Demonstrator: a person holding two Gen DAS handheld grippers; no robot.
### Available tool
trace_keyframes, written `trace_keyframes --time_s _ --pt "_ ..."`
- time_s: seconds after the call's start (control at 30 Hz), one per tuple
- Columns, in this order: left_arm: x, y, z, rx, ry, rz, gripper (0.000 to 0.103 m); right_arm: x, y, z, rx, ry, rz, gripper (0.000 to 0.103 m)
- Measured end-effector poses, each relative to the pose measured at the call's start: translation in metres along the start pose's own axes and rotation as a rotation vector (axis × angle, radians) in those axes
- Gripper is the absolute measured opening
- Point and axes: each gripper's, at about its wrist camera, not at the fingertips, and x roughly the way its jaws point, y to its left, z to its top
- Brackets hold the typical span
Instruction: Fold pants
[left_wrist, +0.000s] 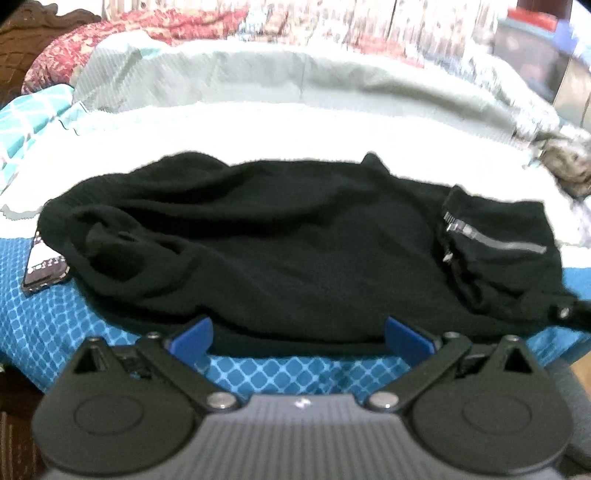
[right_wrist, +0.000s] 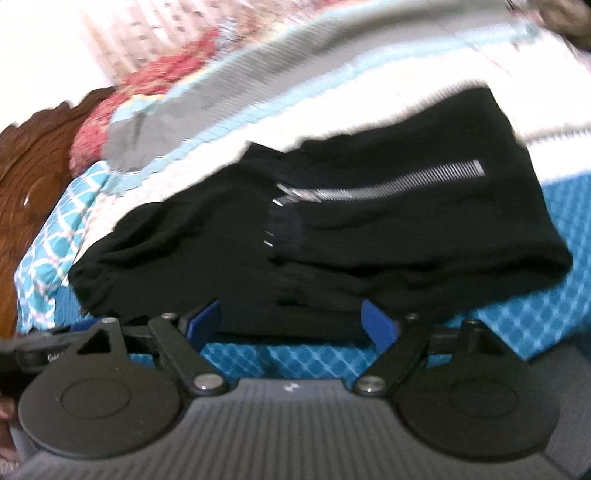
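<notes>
Here, black pants (left_wrist: 280, 251) bunched on the blue-patterned bed (left_wrist: 55, 332), zipper (right_wrist: 388, 182) toward 3 o'clock. Both left gripper (left_wrist: 299, 338) and right gripper (right_wrist: 291, 323) fingers spread apart, clamping nothing.

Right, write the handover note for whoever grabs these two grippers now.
Left gripper: jaws wide open, empty, at the near edge of the black knit pants with the silver zipper.
Right gripper: jaws open, empty.
Pants lie bunched in a compact bundle on the blue diamond-patterned bedspread, zipper on top. A phone pokes out beside them.
Done: rough fold. Left: smooth the rumpled end, or finish.
</notes>
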Motion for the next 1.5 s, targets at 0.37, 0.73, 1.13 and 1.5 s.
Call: trace_keyframes --time_s 0.37,0.73,1.13,1.5 --pt "-0.037 0.152 -0.002 -0.597 -0.143 -0.139 0.103 0.017 0.026 0.0 -0.121 0.049 0.054 0.083" --pt "0.043 0.207 0.016 -0.843 -0.068 -0.213 0.058 0.011 0.022 -0.003 -0.089 0.05 0.028 0.084" --pt "0.007 0.01 0.047 0.067 -0.234 -0.208 0.017 0.016 0.006 0.002 -0.001 0.039 -0.03 0.082" --pt "0.027 -0.084 -0.004 0.595 -0.123 -0.226 0.054 0.001 -0.011 0.012 0.02 -0.028 -0.072 0.081"
